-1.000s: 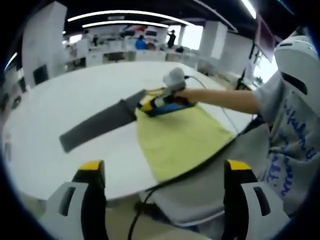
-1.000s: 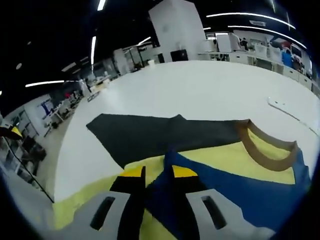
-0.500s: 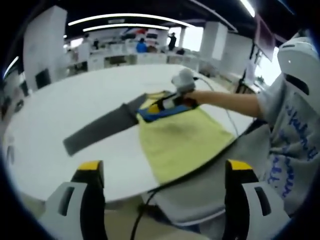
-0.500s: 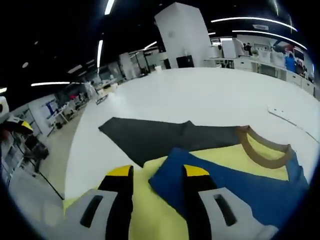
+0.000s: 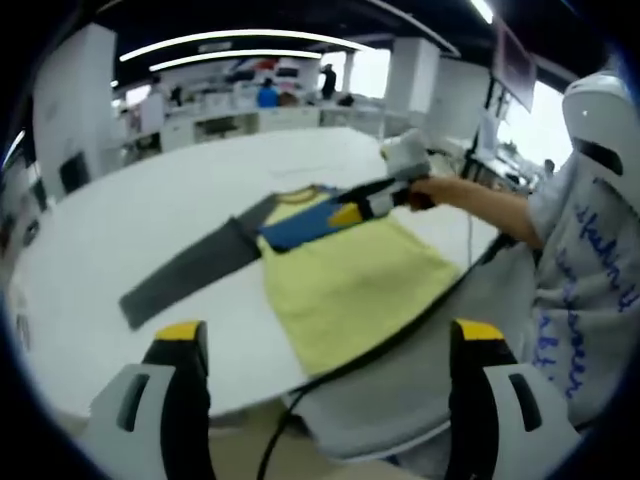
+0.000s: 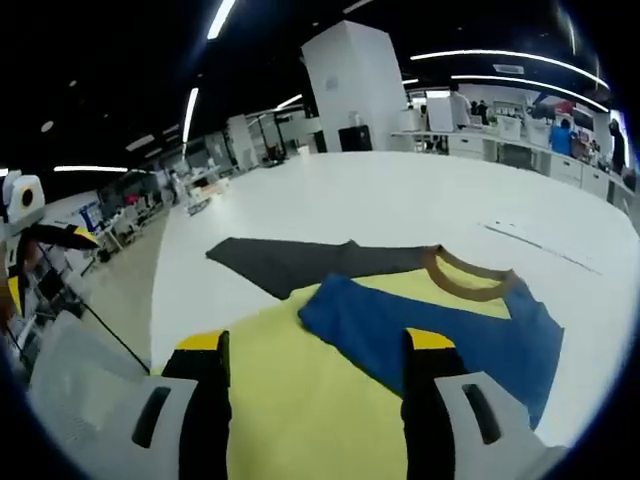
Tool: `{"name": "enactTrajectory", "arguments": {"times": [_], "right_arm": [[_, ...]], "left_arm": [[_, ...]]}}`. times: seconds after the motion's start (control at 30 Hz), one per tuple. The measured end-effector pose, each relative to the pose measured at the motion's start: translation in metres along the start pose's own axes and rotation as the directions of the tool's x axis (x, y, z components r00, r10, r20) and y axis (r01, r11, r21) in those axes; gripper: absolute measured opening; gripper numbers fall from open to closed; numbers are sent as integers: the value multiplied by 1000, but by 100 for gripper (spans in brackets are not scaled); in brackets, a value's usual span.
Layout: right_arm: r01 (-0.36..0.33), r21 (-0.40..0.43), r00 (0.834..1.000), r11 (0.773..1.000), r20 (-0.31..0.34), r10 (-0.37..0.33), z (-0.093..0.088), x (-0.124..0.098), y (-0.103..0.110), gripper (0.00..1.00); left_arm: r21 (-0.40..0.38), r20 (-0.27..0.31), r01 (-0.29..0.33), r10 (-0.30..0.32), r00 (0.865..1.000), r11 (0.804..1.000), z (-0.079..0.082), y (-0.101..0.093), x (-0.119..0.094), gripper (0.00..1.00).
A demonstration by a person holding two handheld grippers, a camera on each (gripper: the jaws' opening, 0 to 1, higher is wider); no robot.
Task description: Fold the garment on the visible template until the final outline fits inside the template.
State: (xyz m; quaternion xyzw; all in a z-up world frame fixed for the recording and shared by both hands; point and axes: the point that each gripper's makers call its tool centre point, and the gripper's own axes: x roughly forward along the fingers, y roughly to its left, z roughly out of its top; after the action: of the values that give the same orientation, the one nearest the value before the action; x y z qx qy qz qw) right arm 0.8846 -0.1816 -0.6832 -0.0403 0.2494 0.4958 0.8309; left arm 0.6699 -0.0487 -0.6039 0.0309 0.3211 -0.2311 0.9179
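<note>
My blue sleeve lies folded across the yellow shirt; the grey sleeve at ten o'clock remains. Both my grippers gape wide, empty.

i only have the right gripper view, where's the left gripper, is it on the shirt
Observer: No. The left gripper is open and holds nothing, off the table edge, short of the shirt.
Operator: where's the hem
Observer: It lies along the table edge nearest the person.
Operator: and my gripper from outside
Observer: The right gripper is open over the shirt, its tips at the end of the blue sleeve.
</note>
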Motion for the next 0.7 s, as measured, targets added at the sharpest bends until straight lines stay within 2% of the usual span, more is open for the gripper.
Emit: {"name": "enactTrajectory", "arguments": {"times": [0.17,0.3,0.57,0.7], "right_arm": [[14,12,999,1000,37,-15,1,-31,5,76],[18,-12,999,1000,48,-18,-1,-56,14,78],[38,-41,997,998,75,-35,-2,-104,33,94],[70,-57,994,996,83,-65,-6,-125,35,94]], "left_arm": [[11,7,7,-7,1000,1000,3,-7,-1,96],[18,5,1,-1,1000,1000,4,-10,-1,96],[14,20,-26,25,999,1000,4,-16,-9,97],[17,25,-34,33,999,999,4,-20,-10,97]]}}
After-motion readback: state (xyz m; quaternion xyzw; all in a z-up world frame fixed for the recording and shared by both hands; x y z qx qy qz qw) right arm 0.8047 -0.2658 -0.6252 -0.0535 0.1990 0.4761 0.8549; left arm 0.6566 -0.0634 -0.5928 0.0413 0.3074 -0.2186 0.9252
